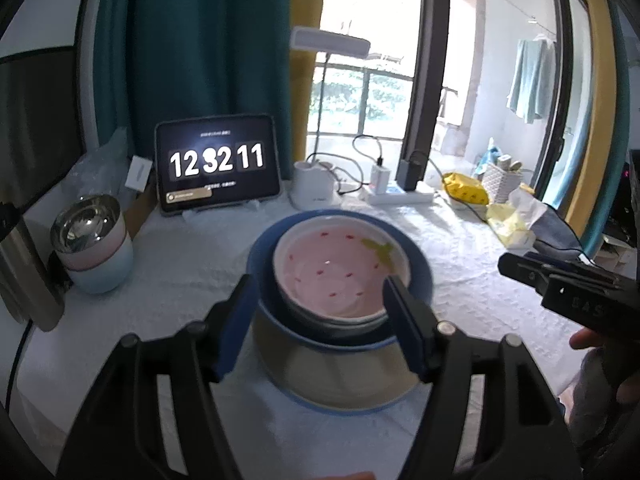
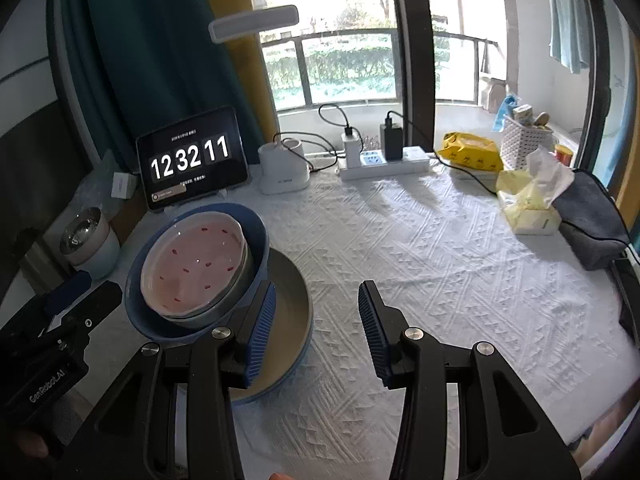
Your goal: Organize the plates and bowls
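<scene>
A stack stands on the white tablecloth: a beige plate with a blue rim [image 1: 340, 376] at the bottom, a blue bowl [image 1: 420, 264] on it, a grey bowl [image 1: 340, 330] inside that, and a pink bowl with red specks [image 1: 332, 264] on top. My left gripper [image 1: 319, 280] is open, its blue pads on either side of the stack's near side without pressing on it. My right gripper [image 2: 317, 292] is open and empty over the cloth, just right of the plate [image 2: 292, 304]. The right gripper [image 1: 560, 288] also shows at the right of the left wrist view.
Two stacked steel-lined cups [image 1: 92, 248], pink over light blue, stand at the left. A tablet clock [image 1: 218, 164], lamp base [image 1: 314, 188] and power strip [image 2: 384, 160] line the back. A tissue box [image 2: 528, 208], grey cloth [image 2: 592, 224] and white basket [image 2: 524, 148] sit at the right.
</scene>
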`<state>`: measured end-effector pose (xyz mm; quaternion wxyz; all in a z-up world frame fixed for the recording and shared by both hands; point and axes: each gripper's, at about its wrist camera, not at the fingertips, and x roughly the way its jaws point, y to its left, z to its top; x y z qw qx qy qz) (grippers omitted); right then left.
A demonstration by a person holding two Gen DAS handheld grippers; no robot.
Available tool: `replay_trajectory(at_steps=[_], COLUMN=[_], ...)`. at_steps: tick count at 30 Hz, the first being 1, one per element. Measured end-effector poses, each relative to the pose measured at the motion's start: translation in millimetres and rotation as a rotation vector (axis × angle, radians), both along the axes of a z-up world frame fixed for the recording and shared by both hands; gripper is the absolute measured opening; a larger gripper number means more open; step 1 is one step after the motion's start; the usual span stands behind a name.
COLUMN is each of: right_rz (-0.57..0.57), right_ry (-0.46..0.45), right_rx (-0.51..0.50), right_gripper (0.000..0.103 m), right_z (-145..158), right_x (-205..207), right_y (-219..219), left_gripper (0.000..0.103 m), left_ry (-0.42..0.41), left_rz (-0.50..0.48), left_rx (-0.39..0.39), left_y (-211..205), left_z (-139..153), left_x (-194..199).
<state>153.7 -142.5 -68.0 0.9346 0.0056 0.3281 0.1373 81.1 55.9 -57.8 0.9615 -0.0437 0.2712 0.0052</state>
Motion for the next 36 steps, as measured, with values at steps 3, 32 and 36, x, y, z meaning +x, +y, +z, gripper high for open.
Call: replay_trajectory(at_steps=[3,32,36], right_rz=[-0.012,-0.11,-0.114], right_ry=[-0.018,-0.254,-0.296], right_rx=[0.002,0.027,0.026], right_gripper=[0.045,0.046,0.046], right_z=[6,71,81], right_x=[-8,-95,-108], right_y=[-7,-62,-66], left_gripper=[0.068,0.09,0.09], left_ry=[-0.022,-0.255,-0.278], left_rz=[-0.013,-0.076,-0.078], left_rx=[-0.006,0.04,0.048], left_y=[-7,-45,-46], left_z=[8,79,87], left_x=[-8,-77,-85])
